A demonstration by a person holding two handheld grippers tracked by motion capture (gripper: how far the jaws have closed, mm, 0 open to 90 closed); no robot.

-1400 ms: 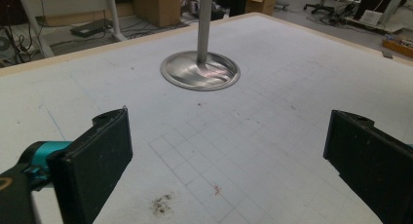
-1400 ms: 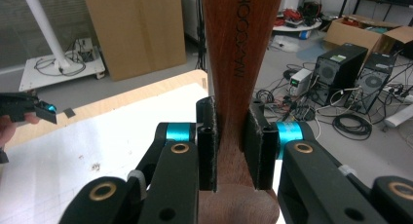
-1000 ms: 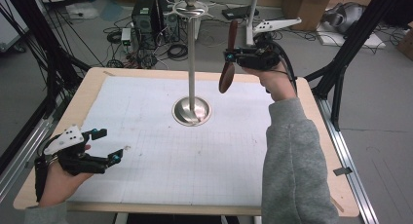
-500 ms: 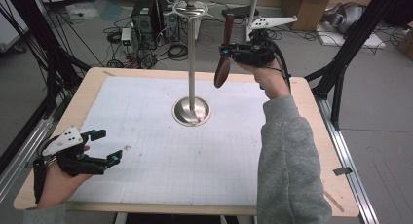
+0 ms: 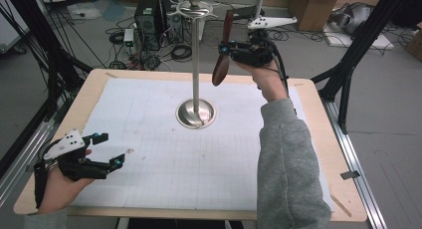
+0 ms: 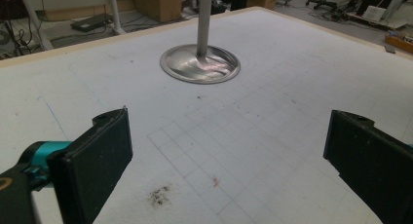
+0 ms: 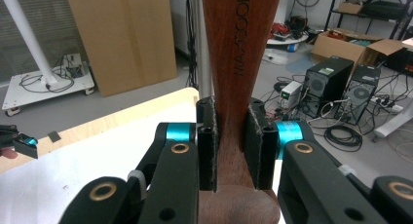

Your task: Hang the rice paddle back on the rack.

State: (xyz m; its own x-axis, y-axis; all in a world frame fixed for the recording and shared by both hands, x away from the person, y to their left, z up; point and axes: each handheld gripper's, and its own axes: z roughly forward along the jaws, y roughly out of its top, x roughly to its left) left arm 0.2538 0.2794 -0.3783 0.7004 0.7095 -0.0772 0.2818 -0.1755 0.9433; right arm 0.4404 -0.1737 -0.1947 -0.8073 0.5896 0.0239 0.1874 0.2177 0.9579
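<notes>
Right gripper (image 7: 229, 151): both black pads pressed on a brown wooden spoon (image 7: 238, 63), handle rising upright. Grey metal pole (image 7: 204, 48) just behind; table (image 7: 122, 112) below.

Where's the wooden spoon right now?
High view: the wooden spoon hangs clamped in the right tool, raised over the table's far edge, just right of the metal stand.

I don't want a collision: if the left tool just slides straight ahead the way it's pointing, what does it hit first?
Probably the round metal base of the stand. The left tool stands open over bare gridded mat, and the base sits slightly left of its line, so it might pass close by.
</notes>
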